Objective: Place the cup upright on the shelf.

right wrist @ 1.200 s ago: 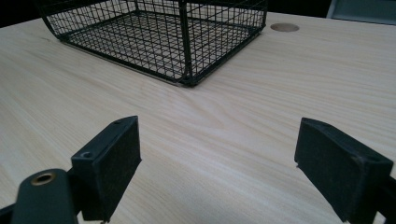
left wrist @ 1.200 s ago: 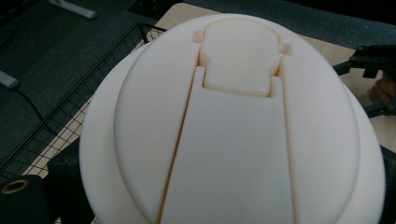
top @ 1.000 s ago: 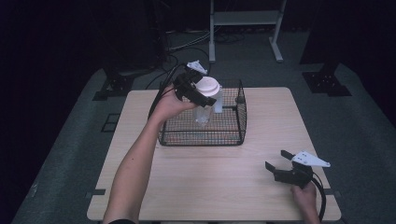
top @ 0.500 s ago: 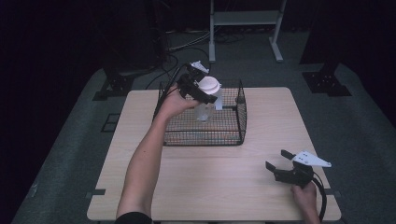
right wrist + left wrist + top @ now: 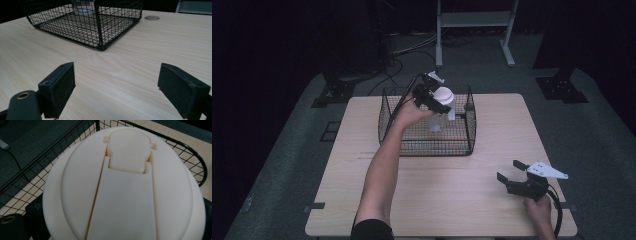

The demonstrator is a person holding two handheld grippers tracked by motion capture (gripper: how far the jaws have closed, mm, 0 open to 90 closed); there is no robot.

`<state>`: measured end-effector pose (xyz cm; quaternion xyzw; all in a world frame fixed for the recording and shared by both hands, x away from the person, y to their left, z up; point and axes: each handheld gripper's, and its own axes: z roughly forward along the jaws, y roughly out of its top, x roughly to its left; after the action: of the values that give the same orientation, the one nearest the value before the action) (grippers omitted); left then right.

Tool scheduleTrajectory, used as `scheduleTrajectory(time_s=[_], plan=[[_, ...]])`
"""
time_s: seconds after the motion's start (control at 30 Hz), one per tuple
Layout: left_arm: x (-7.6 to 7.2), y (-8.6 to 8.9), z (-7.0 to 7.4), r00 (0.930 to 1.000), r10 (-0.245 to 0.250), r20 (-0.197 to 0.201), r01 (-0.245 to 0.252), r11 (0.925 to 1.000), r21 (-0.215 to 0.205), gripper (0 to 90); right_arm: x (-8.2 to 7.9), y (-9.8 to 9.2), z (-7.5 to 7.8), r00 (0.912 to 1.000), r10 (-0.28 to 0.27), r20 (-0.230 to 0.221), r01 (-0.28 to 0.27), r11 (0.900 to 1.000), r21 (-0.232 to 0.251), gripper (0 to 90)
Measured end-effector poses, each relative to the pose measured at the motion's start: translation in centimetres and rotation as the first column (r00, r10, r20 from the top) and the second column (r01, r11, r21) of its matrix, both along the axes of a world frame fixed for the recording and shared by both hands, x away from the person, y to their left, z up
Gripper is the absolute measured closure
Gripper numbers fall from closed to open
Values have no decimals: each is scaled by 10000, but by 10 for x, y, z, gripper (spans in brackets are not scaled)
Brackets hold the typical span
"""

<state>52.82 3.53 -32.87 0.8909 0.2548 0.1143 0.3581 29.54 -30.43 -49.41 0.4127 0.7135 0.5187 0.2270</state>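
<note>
The light wooden worktop [image 5: 362, 200] spans most of the high view, standing on a grey floor mat, with the legs of a pale metal frame [image 5: 472, 25] behind its far edge. In the right gripper view a round hole [image 5: 152, 18] shows in the worktop beyond the basket.

On the far half of the worktop sits a black wire basket [image 5: 462, 145], open at the top. In the right gripper view its near corner [image 5: 98, 37] stands well ahead of the jaws.

The person's left forearm [image 5: 379, 170] reaches from the bottom edge up to the basket. The left tongs [image 5: 432, 100] are held over the basket's far left part, clamped on a clear plastic bottle with a white flip-top cap [image 5: 444, 95]. The bottle's clear body [image 5: 437, 120] hangs down inside the basket, tilted; I cannot tell whether its base touches the wire floor. In the left gripper view the cap [image 5: 125, 190] is seen from above at close range, its hinged flap shut, with the basket's rim around it.

The right tongs [image 5: 511, 171] rest low at the worktop's near right corner, held by the right hand [image 5: 539, 210], jaws spread wide apart with nothing between them; the right gripper view shows bare wood between the two black pads [image 5: 60, 87].
</note>
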Motion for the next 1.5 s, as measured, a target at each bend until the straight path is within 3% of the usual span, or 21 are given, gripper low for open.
scheduleTrajectory(time_s=[0.6,0.7,0.9,1.5], plan=[[16,-3,-35,9989,192,-416,-200,9996,-182,52,0,-1,0,9999,67,87,-68,9999,107,134],[15,1,-36,9987,173,-472,-190,9991,-368,51,0,-2,0,9999,98,81,-98,9999,110,135],[12,4,-36,9990,-19,-442,9,9998,-214,51,-1,-2,0,9998,180,80,-180,9998,54,135],[7,2,-40,9999,102,39,-101,9998,-190,44,0,2,-1,9998,221,20,-220,9996,-195,134]])
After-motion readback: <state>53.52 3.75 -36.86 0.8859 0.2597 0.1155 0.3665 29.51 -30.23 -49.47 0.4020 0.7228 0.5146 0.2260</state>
